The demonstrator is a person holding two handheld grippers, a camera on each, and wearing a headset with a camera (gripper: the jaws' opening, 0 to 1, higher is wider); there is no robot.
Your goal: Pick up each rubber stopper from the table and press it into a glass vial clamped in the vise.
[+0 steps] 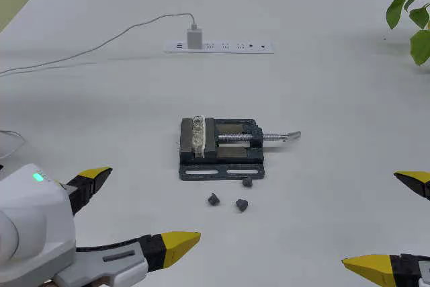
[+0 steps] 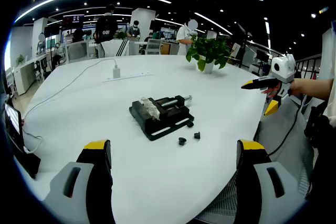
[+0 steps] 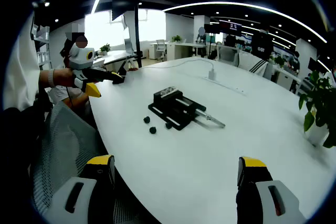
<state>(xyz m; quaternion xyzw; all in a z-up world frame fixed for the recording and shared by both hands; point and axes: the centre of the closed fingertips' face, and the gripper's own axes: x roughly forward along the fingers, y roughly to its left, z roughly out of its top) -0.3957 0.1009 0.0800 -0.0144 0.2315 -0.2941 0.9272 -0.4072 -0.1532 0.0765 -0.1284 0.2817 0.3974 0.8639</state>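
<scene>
The left claw [image 1: 148, 205] is wide open and holds nothing; it hovers over the near left part of the table [image 1: 322, 99]. The right claw [image 1: 377, 218] is also wide open and empty, at the near right edge, well apart from the work.

Three dark rubber stoppers [image 1: 242, 204] lie loose on the table just in front of the vise [image 1: 222, 149], one of them almost touching its base. The vise stands in the middle, with its screw handle pointing right, and the glass vials [image 1: 198, 134] are clamped upright between its jaws at the left end. How many vials there are I cannot tell.

I judge that the task is at its start: no stopper is picked and no claw is near one. The next move probably calls for lowering one claw over a single stopper and closing gently on it, so that the small piece does not roll away.

The table is white and large. A power strip [image 1: 220, 46] with a white charger [image 1: 194, 35] lies behind the vise, and a green plant [image 1: 413, 18] stands at the far right. Around is an open office with ceiling lights and some people at the far side.
</scene>
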